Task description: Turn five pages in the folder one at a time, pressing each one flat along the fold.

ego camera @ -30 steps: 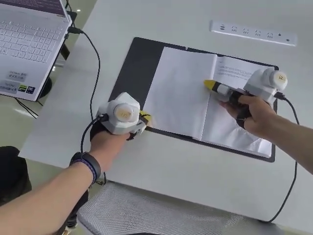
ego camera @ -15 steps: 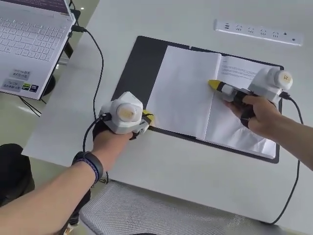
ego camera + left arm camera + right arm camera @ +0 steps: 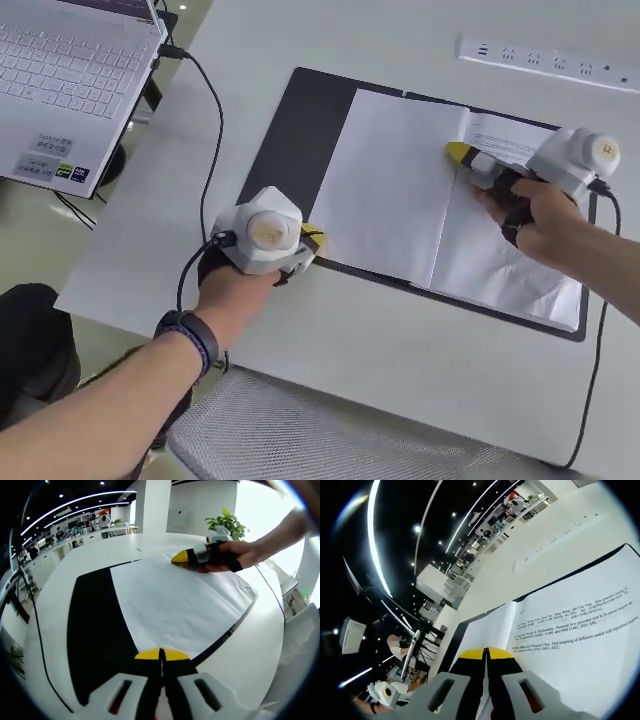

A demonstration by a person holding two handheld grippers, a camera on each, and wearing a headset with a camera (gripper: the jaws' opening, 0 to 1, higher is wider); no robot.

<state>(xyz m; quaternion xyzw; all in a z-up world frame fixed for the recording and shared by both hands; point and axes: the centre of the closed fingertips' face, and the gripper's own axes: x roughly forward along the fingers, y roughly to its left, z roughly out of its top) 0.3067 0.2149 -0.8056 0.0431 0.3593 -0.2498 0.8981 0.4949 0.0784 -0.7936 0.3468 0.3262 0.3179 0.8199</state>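
Head view: open black folder (image 3: 300, 140) lying mid-desk (image 3: 380, 340), a claw at each side.
Right gripper (image 3: 461, 153), jaws closed on nothing, has its yellow tips at the fold, at 1 o'clock of the blank page (image 3: 395, 185). Left gripper (image 3: 312, 239), jaws likewise together and empty, sits at the folder's 7 o'clock edge. Laptop (image 3: 70, 70) at 10 o'clock, power strip (image 3: 550, 62) at 1.

Laptop (image 3: 70, 80) at my 10 o'clock, black cable (image 3: 220, 130) beside it; power strip (image 3: 545, 62) at 1 o'clock; mesh chair (image 3: 320, 430) at 6.
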